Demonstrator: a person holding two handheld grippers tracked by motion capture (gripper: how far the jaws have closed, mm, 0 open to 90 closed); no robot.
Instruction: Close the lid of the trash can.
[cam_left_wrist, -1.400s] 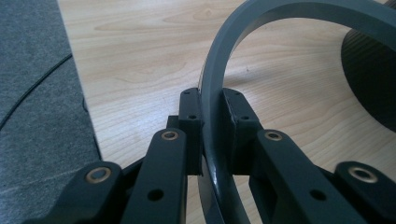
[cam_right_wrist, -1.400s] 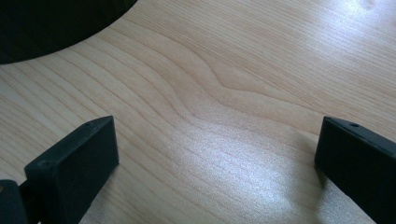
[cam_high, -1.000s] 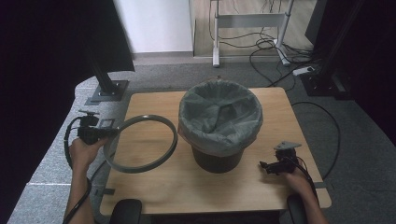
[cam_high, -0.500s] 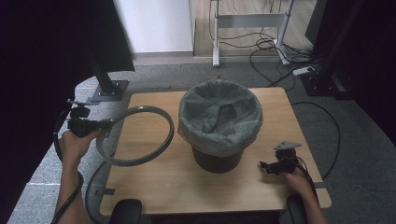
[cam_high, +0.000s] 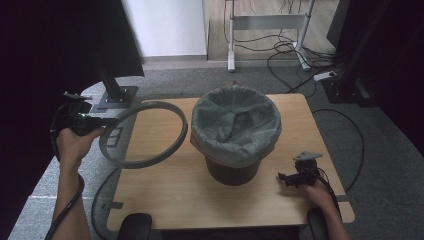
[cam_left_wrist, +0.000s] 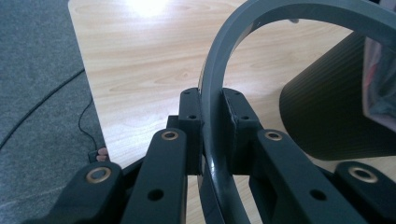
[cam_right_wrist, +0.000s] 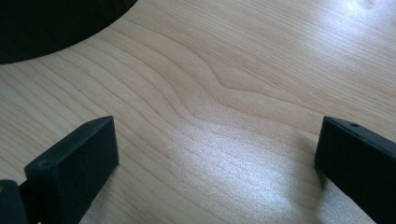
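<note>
A grey plastic ring (cam_high: 155, 104) hangs tilted over the table's left edge, and my left gripper (cam_high: 102, 122) is shut on its rim. In the left gripper view the ring (cam_left_wrist: 224, 60) runs up between the jaws of my left gripper (cam_left_wrist: 212, 105). A black bin (cam_high: 232, 172) lined with a grey bag (cam_high: 235, 125) stands mid-table, right of the ring and apart from it. The bin (cam_left_wrist: 327, 116) also shows beyond the ring. My right gripper (cam_high: 284, 177) rests low at the front right, open, with bare wood between the jaws of my right gripper (cam_right_wrist: 217, 140).
The wooden table (cam_high: 165, 200) has bare room in front of the bin. A monitor stand base (cam_high: 117, 95) sits on the floor at the back left. Cables (cam_high: 350, 145) loop over the carpet to the right. The dark bin base (cam_right_wrist: 46, 23) lies ahead of the right gripper.
My left gripper has carried the ring to the left and up, away from the bin. The right gripper has stayed where it was.
</note>
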